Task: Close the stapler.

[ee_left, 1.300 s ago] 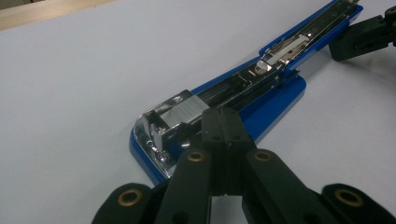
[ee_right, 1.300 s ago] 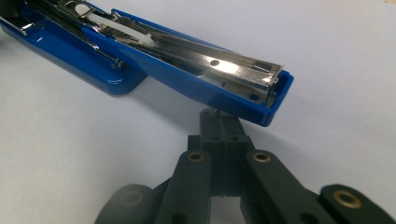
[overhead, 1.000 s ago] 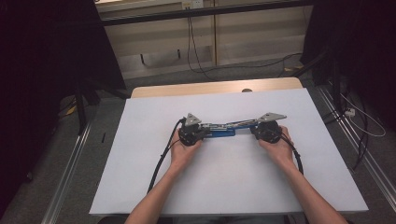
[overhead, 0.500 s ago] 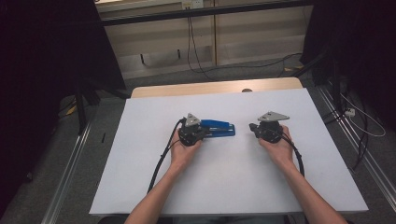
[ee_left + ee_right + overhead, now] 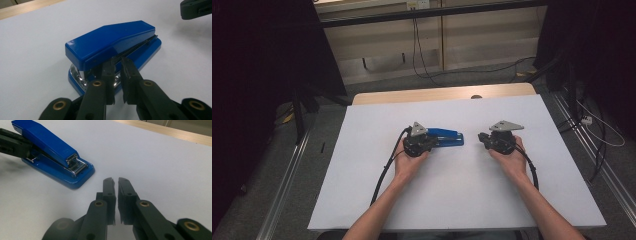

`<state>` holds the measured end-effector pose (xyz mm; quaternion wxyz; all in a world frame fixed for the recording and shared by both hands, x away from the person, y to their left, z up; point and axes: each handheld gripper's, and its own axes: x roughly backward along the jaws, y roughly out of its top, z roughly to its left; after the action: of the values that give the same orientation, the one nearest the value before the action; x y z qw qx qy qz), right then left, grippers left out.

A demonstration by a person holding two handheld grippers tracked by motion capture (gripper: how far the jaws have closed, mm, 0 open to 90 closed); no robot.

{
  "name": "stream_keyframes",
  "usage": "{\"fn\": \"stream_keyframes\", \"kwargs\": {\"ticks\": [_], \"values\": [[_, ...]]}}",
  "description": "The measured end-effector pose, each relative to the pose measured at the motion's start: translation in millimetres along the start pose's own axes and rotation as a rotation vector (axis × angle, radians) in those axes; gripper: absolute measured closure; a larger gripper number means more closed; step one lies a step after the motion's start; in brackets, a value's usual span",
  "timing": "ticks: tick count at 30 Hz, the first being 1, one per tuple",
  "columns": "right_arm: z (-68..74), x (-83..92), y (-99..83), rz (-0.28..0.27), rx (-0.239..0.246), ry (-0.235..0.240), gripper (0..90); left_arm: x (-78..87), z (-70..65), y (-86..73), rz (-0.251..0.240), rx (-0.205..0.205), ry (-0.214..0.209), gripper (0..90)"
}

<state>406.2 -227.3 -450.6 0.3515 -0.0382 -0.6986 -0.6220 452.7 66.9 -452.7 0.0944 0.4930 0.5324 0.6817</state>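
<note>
Lying flat on its base, the blue plastic desk stapler with a chrome magazine (image 5: pixel 446 137) sits near the middle of the white-covered table (image 5: pixel 362 200), its long axis running across the person's front. That resting pose leaves both ends free to be reached, one from each side.

At the stapler's hinge end, the left gripper (image 5: pixel 117 67) has its two black jaws set almost together, with just a thin slit between them, their tips up against the rear of the stapler under the blue top arm. Earlier frames are at hand, and these jaws have just been opening a little; whether the pads press on anything there I cannot tell, though nothing shows in the slit. Probably this hand is steadying the stapler's rear or just letting go.

On the stapler's other side, off its mouth end and apart from it, the right gripper (image 5: pixel 115 181) hovers over bare table with its jaws likewise nearly closed and nothing between them. Pointing toward the stapler's open front, where the chrome staple channel shows, it looks poised to come in again.

Beyond the stapler's far side, a bare wooden strip (image 5: pixel 437 93) edges the table.
</note>
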Motion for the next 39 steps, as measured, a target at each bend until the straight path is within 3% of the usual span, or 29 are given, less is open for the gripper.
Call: {"fn": "stream_keyframes", "kwargs": {"ticks": [7,16,21,24,28,32,39], "values": [[0.0,3.2,-2.1,-0.018,-0.023,0.013,79.1,-0.7,-1.2,-0.6,-0.010,0.007,-0.015,76.7],[-2.7,7.3,-1.9,-0.036,-0.050,0.003,69.9,6.4,-1.5,0.1,0.002,0.014,-0.019,64.0],[-2.4,8.6,-1.1,-0.038,-0.067,-0.004,51.4,12.3,-2.0,-2.4,-0.006,0.015,-0.014,52.2],[-2.9,10.2,-1.1,-0.038,-0.074,-0.003,43.4,17.0,-2.6,-5.3,-0.032,0.040,-0.009,47.1],[-1.3,12.3,0.5,-0.050,-0.075,0.000,31.9,23.4,-3.3,-5.9,-0.040,0.043,0.023,33.6],[2.6,11.8,1.2,-0.058,-0.072,0.002,16.5,31.2,-3.3,-7.0,-0.048,0.047,0.017,28.9],[10.0,14.2,3.5,-0.091,-0.051,-0.013,8.7,41.9,-7.2,-4.7,-0.087,0.050,0.029,8.6]]}}
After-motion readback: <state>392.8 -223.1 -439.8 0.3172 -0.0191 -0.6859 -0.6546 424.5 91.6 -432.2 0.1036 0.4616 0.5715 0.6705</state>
